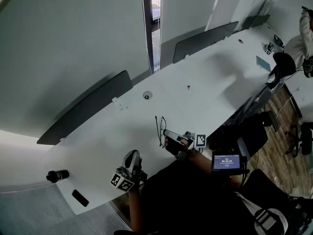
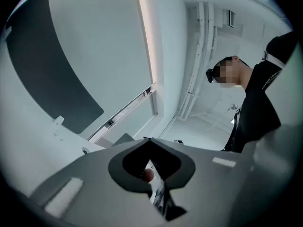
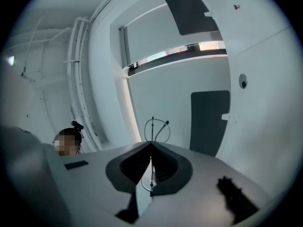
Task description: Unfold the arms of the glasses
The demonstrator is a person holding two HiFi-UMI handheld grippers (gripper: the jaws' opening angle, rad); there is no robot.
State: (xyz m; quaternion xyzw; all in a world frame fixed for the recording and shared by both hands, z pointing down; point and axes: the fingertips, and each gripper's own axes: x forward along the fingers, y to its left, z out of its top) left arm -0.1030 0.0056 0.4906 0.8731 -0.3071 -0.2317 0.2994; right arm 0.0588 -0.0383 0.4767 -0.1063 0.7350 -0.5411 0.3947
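No arm looked clearly unfolded yet: right fingers pinched the glasses by their wire; left fingers were closed, empty.

The glasses lie on the table, close to its near edge; the right gripper is just right of the glasses, at their near end, and a thin part of them passes between its jaws; the left gripper is left of the glasses and nearer to the person, apart from them; behind the glasses is a round cable port; far left of the glasses, near the table's corner, lie a short cylinder and a flat slab; right of the glasses, beyond the table's edge, is a small screen.
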